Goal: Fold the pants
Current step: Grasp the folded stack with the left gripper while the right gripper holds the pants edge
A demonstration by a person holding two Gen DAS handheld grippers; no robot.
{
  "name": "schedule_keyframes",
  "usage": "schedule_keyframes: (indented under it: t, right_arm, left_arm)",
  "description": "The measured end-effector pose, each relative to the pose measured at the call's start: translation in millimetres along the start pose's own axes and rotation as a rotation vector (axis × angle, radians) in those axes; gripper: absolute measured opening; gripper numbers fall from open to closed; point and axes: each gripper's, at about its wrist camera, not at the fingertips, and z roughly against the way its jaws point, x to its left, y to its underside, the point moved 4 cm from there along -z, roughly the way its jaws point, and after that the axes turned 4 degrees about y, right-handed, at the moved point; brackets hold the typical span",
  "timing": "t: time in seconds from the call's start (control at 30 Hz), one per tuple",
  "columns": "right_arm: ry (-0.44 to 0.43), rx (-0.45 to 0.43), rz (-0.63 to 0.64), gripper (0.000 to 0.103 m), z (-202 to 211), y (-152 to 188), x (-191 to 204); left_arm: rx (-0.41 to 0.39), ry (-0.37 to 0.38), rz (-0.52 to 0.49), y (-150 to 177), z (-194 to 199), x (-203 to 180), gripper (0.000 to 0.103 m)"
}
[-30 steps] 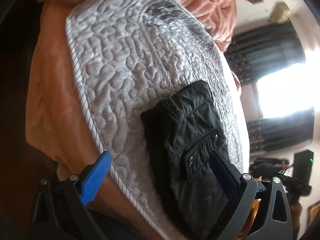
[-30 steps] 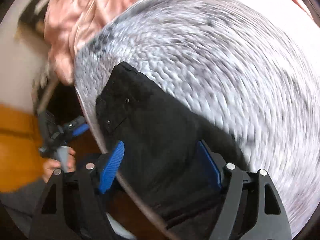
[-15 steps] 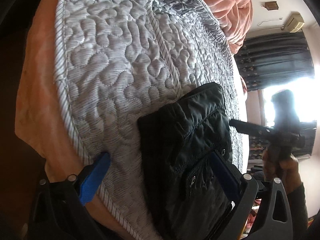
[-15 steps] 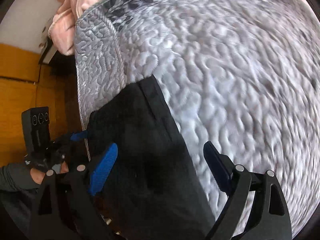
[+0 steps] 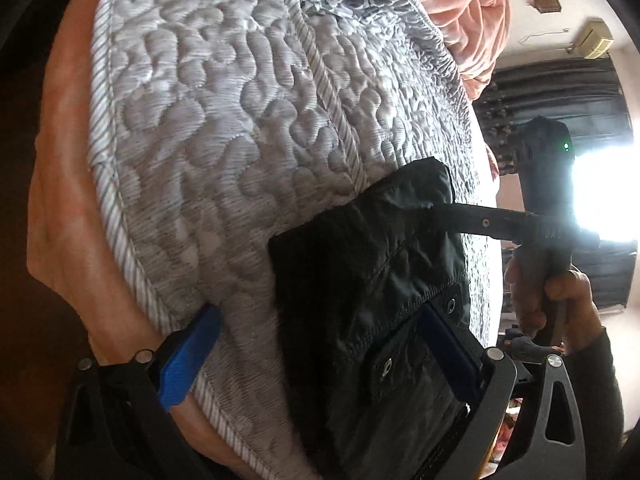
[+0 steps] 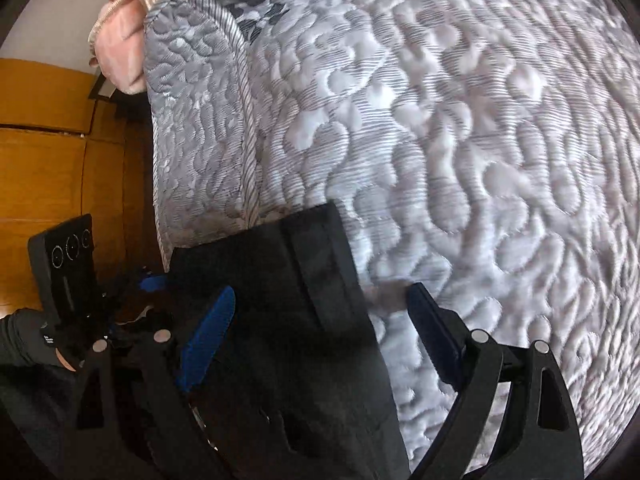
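Observation:
The black pants (image 5: 372, 280) lie folded in a compact stack on the grey quilted bedspread (image 5: 224, 128), with a snap-button pocket flap facing up. My left gripper (image 5: 320, 348) is open, its blue-padded jaws straddling the stack's near end. In the right wrist view the pants (image 6: 288, 320) lie at the bed's edge; my right gripper (image 6: 320, 320) is open over them, one finger above the cloth, the other above the bedspread (image 6: 460, 140). The right gripper also shows in the left wrist view (image 5: 452, 216), its tip touching the stack's far edge.
A pink blanket (image 5: 464, 12) is bunched at the head of the bed, and also shows in the right wrist view (image 6: 120, 40). Peach sheet (image 5: 64, 200) hangs over the bed's side. Wooden furniture (image 6: 48, 160) stands beside the bed. Dark curtains (image 5: 560, 96) frame a bright window.
My right gripper has swung in over the pants and now reaches the stack's far edge. My left gripper has shifted slightly closer along the stack. Both stayed open.

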Motion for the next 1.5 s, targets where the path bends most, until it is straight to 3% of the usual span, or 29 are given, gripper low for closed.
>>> schedule_keyframes:
  t: [0.07,0.1,0.13,0.2,0.37,0.43,0.57,0.63,0.8,0.87,0.9,0.93,1.03,1.13,1.2,1.3,1.5]
  right_arm:
    - [-0.013,0.003,0.002,0.088,-2,-2,1]
    - [-0.022,0.004,0.0,0.083,-2,-3,2]
    - [-0.034,0.008,-0.002,0.077,-1,-3,3]
    - [-0.059,0.02,0.0,0.065,-3,-5,9]
    - [-0.048,0.007,0.008,0.048,6,0,16]
    - [-0.053,-0.01,0.004,0.036,15,4,17]
    - [-0.052,-0.052,0.01,0.032,35,14,27]
    - [-0.048,-0.065,0.014,0.031,44,18,31]
    - [-0.024,-0.086,0.014,0.03,63,31,35]
    - [-0.019,-0.087,0.018,0.03,64,33,39]
    - [-0.017,-0.087,0.019,0.03,65,34,39]
    - [-0.016,-0.087,0.019,0.03,65,34,40]
    - [-0.013,-0.086,0.017,0.03,61,32,41]
    - [-0.02,-0.085,0.01,0.03,55,28,40]
    - [-0.024,-0.086,0.01,0.03,54,28,39]
    - [-0.034,-0.091,0.006,0.03,56,30,37]
    - [-0.053,-0.11,0.012,0.03,68,37,39]
  left_arm:
    - [0.001,-0.019,-0.003,-1,-1,-3,0.097]
    - [0.0,-0.037,-0.013,-1,-1,-5,0.091]
    - [0.002,-0.05,-0.024,-1,-2,-8,0.077]
    - [0.005,-0.085,-0.056,-4,-3,-17,0.069]
    - [0.017,-0.076,-0.067,-9,-1,-21,0.055]
    - [0.022,-0.072,-0.064,-10,3,-18,0.044]
    - [0.013,-0.052,-0.087,-8,15,-21,0.033]
    - [0.008,-0.025,-0.127,-5,21,-30,0.017]
    - [-0.017,-0.047,-0.19,-2,25,-42,0.017]
    - [-0.027,-0.052,-0.181,-3,24,-37,0.033]
    - [-0.033,-0.061,-0.167,-3,23,-32,0.056]
    - [-0.031,-0.054,-0.156,0,24,-27,0.061]
    - [-0.01,-0.078,-0.145,6,18,-13,0.066]
    - [-0.037,-0.043,-0.154,5,19,-11,0.065]
    - [-0.078,-0.04,-0.203,2,24,-21,0.065]
    - [-0.065,-0.037,-0.264,-3,16,-33,0.065]
    - [-0.04,-0.013,-0.171,-13,3,-22,0.065]
